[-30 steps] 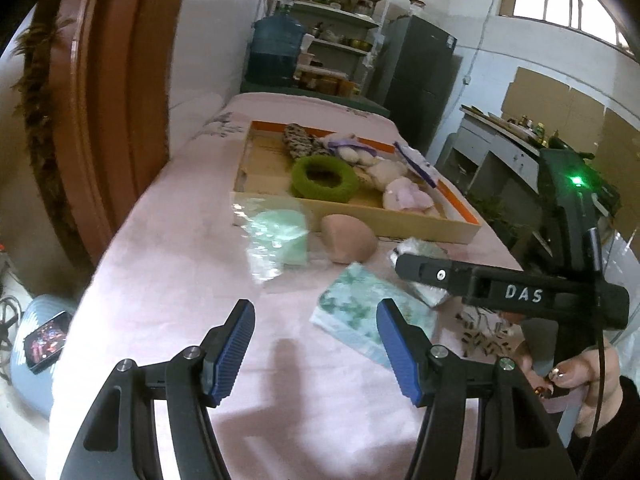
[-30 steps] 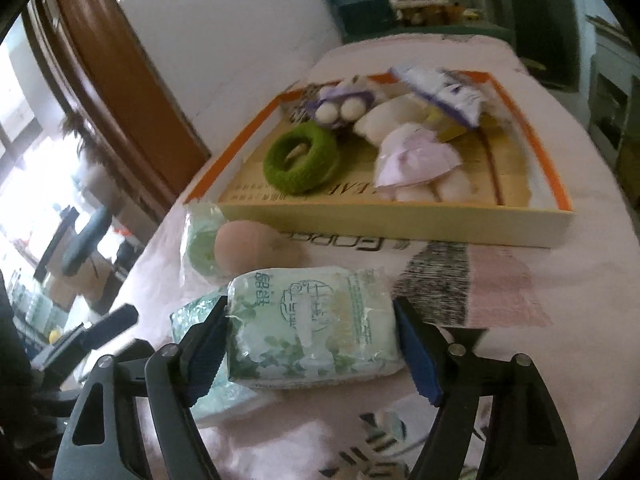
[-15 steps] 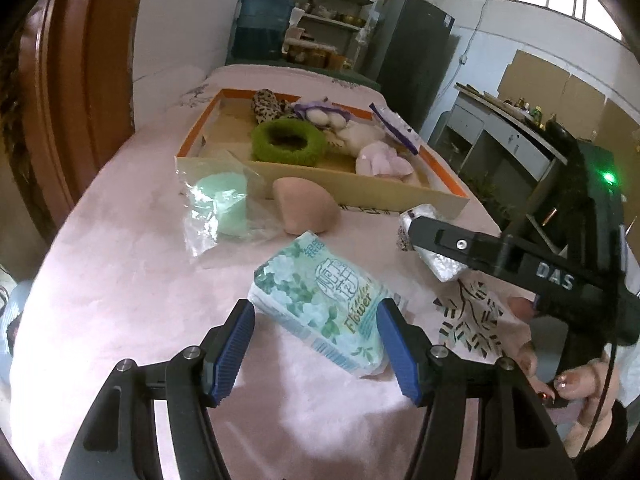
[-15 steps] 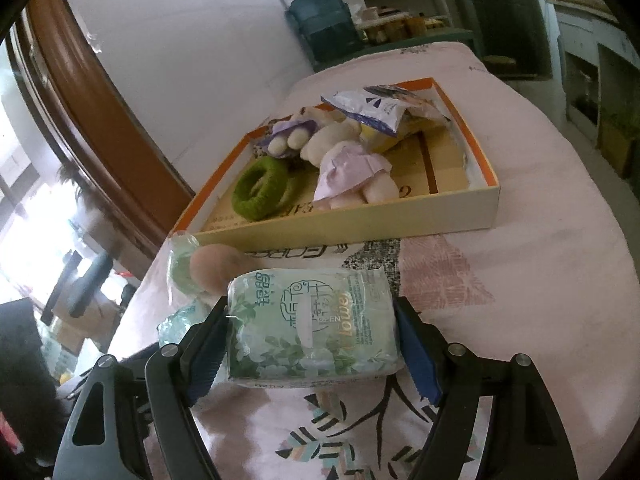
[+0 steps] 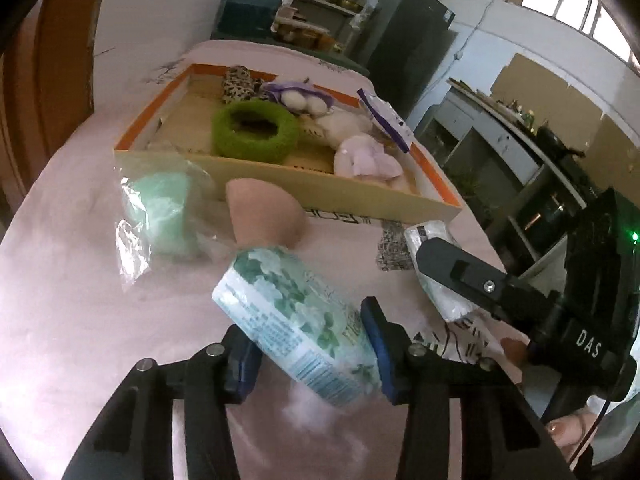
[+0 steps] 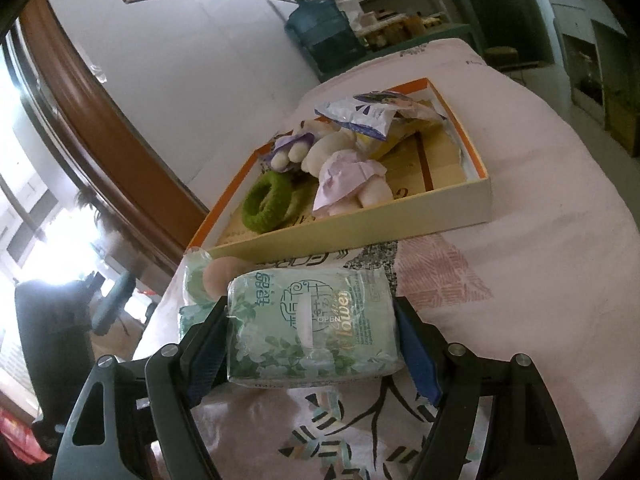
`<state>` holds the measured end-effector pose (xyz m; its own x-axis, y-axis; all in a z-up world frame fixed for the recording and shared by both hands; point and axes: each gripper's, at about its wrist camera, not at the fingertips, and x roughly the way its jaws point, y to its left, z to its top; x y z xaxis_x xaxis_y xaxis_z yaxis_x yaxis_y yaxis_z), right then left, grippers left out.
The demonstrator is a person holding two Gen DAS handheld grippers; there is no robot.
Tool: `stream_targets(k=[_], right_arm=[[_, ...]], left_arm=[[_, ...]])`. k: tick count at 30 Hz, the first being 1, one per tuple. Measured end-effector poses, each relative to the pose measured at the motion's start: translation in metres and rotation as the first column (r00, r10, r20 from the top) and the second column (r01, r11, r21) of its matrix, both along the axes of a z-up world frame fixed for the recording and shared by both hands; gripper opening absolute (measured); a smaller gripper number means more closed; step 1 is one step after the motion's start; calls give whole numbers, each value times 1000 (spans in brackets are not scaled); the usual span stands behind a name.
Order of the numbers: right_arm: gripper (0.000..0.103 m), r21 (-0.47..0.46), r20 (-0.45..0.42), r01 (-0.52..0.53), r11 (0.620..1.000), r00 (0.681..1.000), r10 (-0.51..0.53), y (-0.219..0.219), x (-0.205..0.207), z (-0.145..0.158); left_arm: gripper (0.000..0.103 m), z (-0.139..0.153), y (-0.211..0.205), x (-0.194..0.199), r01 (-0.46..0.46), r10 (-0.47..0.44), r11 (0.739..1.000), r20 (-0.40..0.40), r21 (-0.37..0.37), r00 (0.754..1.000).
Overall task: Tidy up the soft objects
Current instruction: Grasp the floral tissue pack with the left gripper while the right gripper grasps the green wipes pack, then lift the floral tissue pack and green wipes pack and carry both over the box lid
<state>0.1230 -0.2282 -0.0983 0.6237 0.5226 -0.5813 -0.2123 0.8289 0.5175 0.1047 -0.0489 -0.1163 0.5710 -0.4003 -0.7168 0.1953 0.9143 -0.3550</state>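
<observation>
Left wrist view: left gripper [image 5: 310, 350] closing around a green-leafed tissue pack [image 5: 296, 320] lying tilted on the pink tablecloth [image 5: 60, 300]; blue pads [image 5: 374, 340] right at the pack's two sides, right pad touching, left contact hard to tell. Just beyond the pack, a peach-coloured sponge [image 5: 264, 216] and a mint-green item in a clear bag [image 5: 164, 212], both on the cloth against the near wall of a shallow cardboard tray [image 5: 360, 196]. Inside the tray: a green fuzzy ring [image 5: 254, 130], a plush toy [image 5: 368, 158], a purple-and-white packet [image 5: 386, 118]. At right, the black right gripper, with a second pack's white end showing behind its finger.

Right wrist view: right gripper [image 6: 314, 332] clamped on a second tissue pack [image 6: 312, 324], both blue pads pressed into its ends, wrapper bulging between them. Pack low over the patterned cloth, on the near side of the tray [image 6: 360, 236], outside it. Sponge [image 6: 218, 280] and bagged green item [image 6: 192, 280] partly hidden behind its left end.
</observation>
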Motion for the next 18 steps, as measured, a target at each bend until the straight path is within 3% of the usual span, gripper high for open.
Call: stream_targets(k=[18], right_arm=[[79,-25,18,0,1000,1000,1,5,-3,3]], left_arm=[[41,26,5,-16,-16,15,1000,110,7,994]])
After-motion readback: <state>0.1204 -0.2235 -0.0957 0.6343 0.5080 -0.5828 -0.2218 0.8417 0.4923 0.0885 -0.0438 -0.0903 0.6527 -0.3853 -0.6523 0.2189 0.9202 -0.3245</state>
